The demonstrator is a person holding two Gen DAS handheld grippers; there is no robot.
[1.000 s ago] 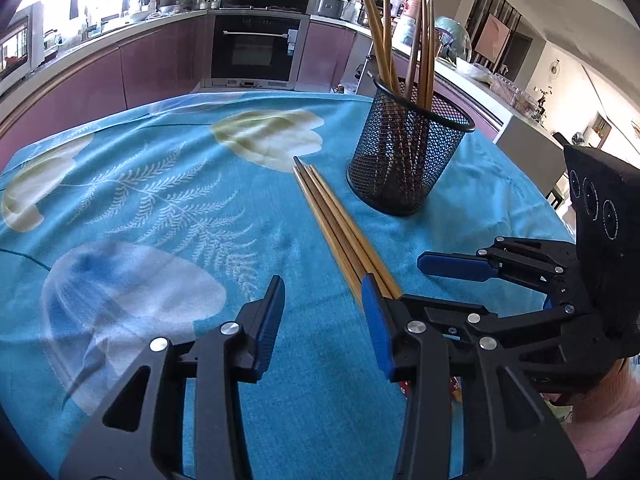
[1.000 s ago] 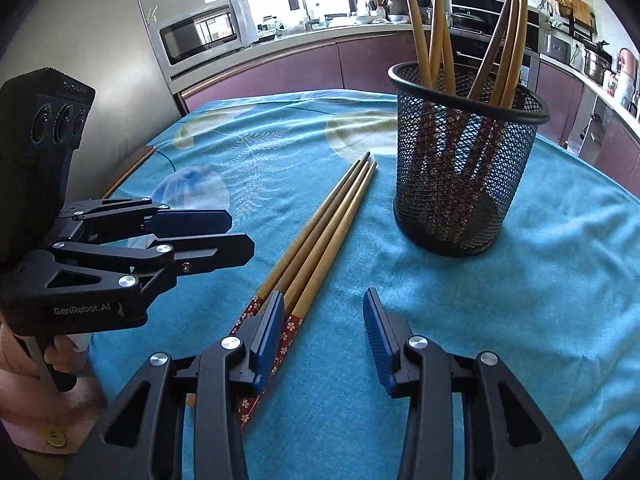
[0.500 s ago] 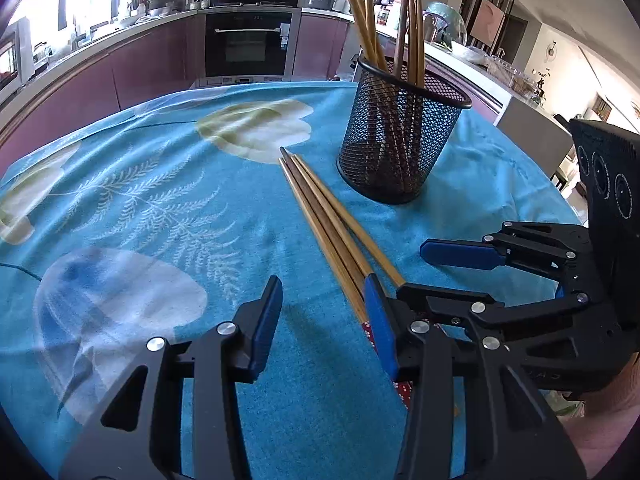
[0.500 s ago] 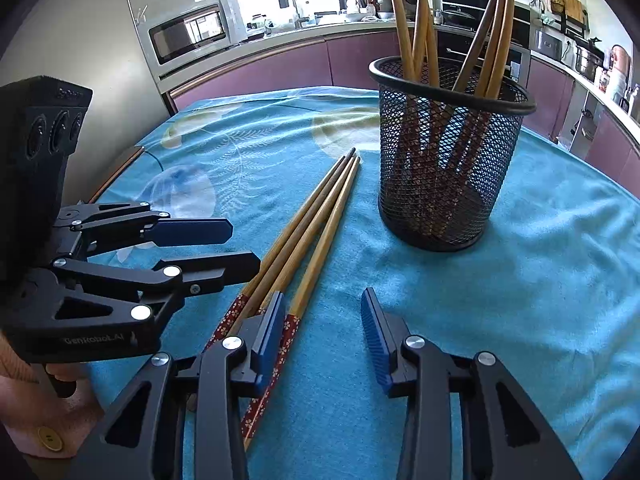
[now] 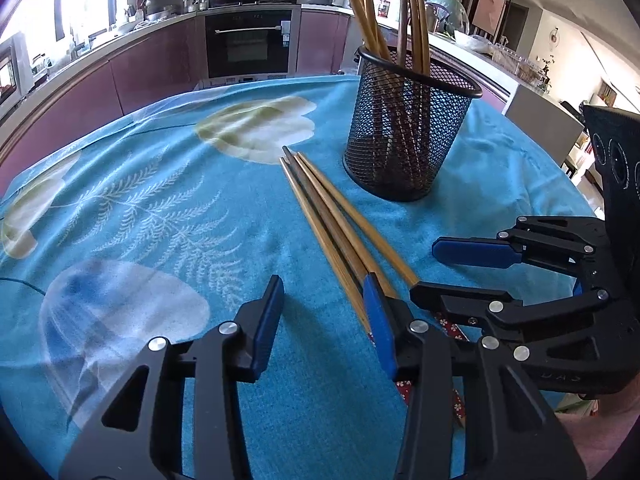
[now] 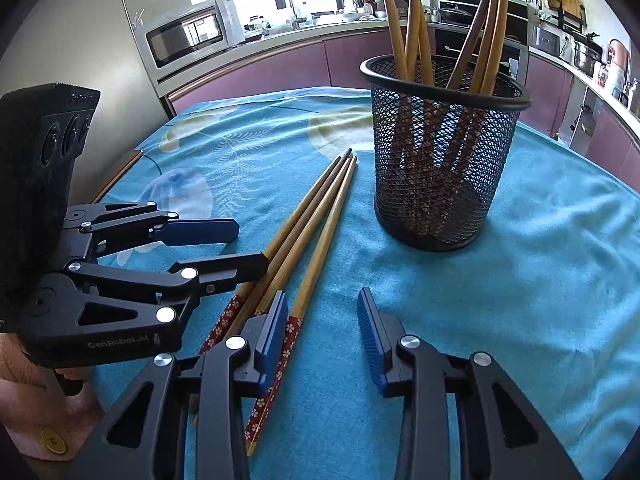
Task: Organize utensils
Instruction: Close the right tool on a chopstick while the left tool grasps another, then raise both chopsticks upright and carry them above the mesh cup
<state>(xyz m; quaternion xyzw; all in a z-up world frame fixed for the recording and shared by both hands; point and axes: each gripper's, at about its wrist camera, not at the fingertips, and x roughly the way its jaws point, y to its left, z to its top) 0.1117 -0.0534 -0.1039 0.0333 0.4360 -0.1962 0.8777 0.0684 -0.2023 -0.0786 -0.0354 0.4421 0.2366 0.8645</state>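
- Left gripper: jaws part-open over bare cloth at lower centre of the left wrist view, nothing between the blue pads; they have just been closing a little. Its right finger overlaps the near part of the loose chopsticks; contact cannot be told.
- Right gripper: jaws part-open at lower centre of the right wrist view and just closing; only cloth shows between them. Its left finger lies over the patterned handles.
- Writing: "GenRobot.AI" is moulded on the left gripper's body, lower left of the right wrist view. Faint letters on the right gripper's body in the left wrist view are unreadable.
- Loose chopsticks: wooden sticks lying together on the tablecloth, tips toward frame centre, red flower-patterned handles toward the grippers. Three tips are visible.
- Mesh holder: black, upright, upper right of centre, just beside the stick tips and apart from them; further chopsticks stand in it, leaning outward.
- Change from the earlier frames: the holder and the sticks sit nearer and larger in both views; the left gripper's finger now reaches the bundle, which it did not a second ago.
- Edges and room: open cloth fills the left half of the left wrist view and the right half of the right wrist view. The table edge shows at middle left there; kitchen counters and an oven lie beyond.
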